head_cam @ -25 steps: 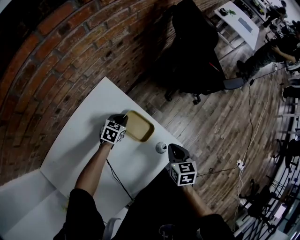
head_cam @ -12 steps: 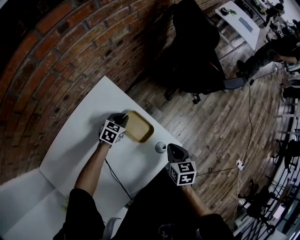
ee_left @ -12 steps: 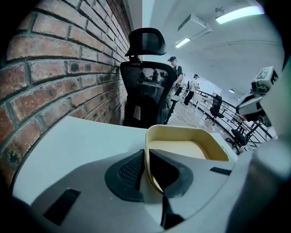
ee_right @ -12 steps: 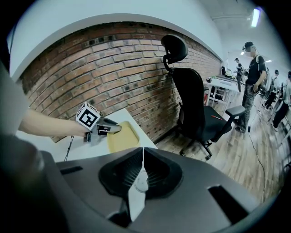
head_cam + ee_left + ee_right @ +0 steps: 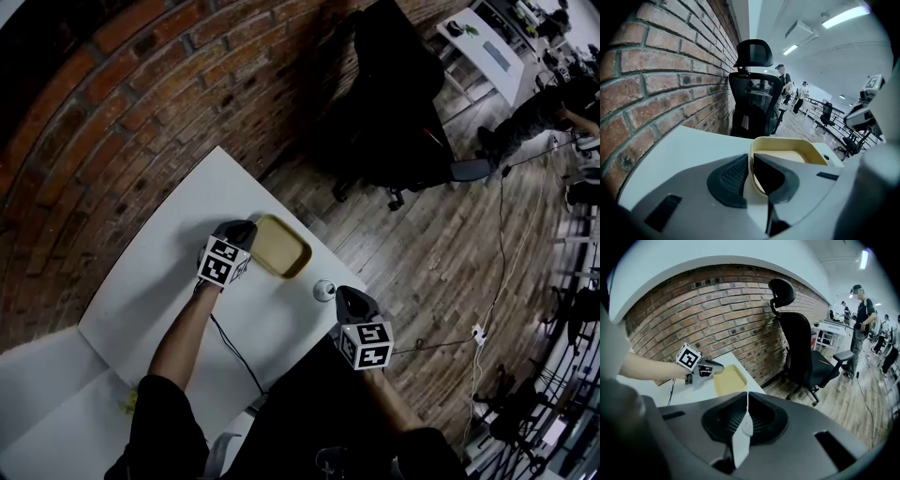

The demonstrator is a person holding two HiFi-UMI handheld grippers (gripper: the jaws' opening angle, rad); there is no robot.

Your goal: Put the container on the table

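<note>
A shallow tan container (image 5: 279,247) is at the far right edge of the white table (image 5: 159,281). My left gripper (image 5: 251,228) is shut on its near rim, one jaw inside the wall and one outside, as the left gripper view shows (image 5: 751,171) with the container (image 5: 787,154) just ahead. Whether the container rests on the table or hangs just above it, I cannot tell. My right gripper (image 5: 339,295) is at the table's near right edge, shut (image 5: 746,413) on a thin white disc (image 5: 740,437) seen edge-on. From the head it shows as a small round piece (image 5: 322,291).
A brick wall (image 5: 122,103) runs along the table's far side. A black office chair (image 5: 394,103) stands on the wooden floor just past the table's end. A black cable (image 5: 234,356) crosses the table near my left arm. People stand far off by desks (image 5: 860,329).
The head view has shifted a little. The left gripper and the container have edged slightly along the table; the right gripper keeps its place.
</note>
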